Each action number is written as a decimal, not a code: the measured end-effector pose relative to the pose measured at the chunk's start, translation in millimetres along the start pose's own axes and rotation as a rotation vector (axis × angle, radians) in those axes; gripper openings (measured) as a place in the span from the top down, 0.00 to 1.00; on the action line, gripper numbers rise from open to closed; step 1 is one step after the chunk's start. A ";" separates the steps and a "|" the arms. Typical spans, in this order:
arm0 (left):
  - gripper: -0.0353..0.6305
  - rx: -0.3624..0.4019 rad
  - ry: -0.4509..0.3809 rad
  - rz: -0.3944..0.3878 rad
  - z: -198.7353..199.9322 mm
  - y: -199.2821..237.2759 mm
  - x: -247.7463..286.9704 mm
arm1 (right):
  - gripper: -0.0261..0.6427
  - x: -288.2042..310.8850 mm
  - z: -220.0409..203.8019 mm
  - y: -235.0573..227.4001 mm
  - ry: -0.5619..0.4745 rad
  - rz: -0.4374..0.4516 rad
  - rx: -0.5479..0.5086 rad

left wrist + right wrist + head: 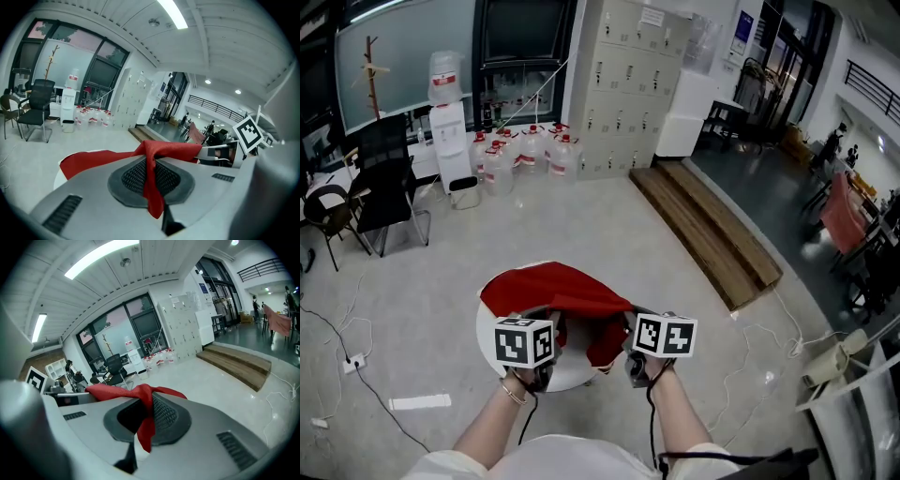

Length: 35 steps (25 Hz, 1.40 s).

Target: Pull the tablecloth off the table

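Observation:
A red tablecloth (555, 292) lies bunched over a small round white table (492, 330), lifted off its near half. My left gripper (546, 330) is shut on the cloth's near left edge; a pinched red fold (152, 180) runs between its dark pads (133, 176). My right gripper (630, 330) is shut on the near right edge, where a red fold (146, 420) hangs between its pads (164, 416). The cloth (93, 159) stretches away from both jaws toward the table. Both marker cubes sit side by side above the table's near rim.
A black chair (389, 187) and a water dispenser (448, 122) stand at the back left, with several water jugs (520, 150) beside grey lockers (623, 75). A wooden platform (703, 225) runs along the right. Cables and a power strip (352, 361) lie on the floor.

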<state>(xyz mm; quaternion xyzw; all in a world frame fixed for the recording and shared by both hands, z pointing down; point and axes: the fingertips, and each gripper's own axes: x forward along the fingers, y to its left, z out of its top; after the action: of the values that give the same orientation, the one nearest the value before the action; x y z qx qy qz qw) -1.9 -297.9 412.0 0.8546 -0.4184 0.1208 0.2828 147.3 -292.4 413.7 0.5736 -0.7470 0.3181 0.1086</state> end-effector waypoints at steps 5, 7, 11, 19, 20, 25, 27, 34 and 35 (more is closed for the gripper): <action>0.91 -0.001 0.011 -0.031 -9.7 -35.3 17.2 | 0.91 -24.9 2.4 -31.5 -0.018 -0.017 0.018; 0.91 -0.005 0.028 -0.039 -19.6 -48.9 25.3 | 0.91 -34.5 -0.6 -45.3 -0.018 -0.029 0.024; 0.91 -0.009 0.039 -0.057 -27.6 -74.5 36.7 | 0.91 -54.9 0.9 -65.7 -0.022 -0.053 -0.002; 0.91 0.019 0.068 -0.107 -38.0 -127.4 54.8 | 0.91 -97.8 -3.3 -105.2 -0.055 -0.080 0.061; 0.91 0.023 0.074 -0.115 -40.6 -136.1 58.0 | 0.91 -104.7 -4.6 -112.0 -0.058 -0.086 0.068; 0.91 0.053 0.106 -0.166 -62.1 -178.7 72.2 | 0.91 -138.9 -18.8 -147.4 -0.083 -0.129 0.111; 0.91 0.063 0.119 -0.187 -69.6 -195.6 75.6 | 0.91 -153.6 -24.4 -159.6 -0.091 -0.146 0.128; 0.91 0.095 0.158 -0.243 -91.9 -253.3 87.9 | 0.91 -203.8 -42.5 -200.6 -0.111 -0.202 0.177; 0.91 0.100 0.164 -0.251 -95.5 -260.1 88.8 | 0.91 -209.8 -45.5 -205.3 -0.114 -0.209 0.184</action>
<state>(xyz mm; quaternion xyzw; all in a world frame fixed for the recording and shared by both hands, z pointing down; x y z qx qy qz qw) 259.9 -172.1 429.3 0.9004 -0.2774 0.1744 0.2861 395.0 -128.5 410.2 0.6729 -0.6558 0.3391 0.0457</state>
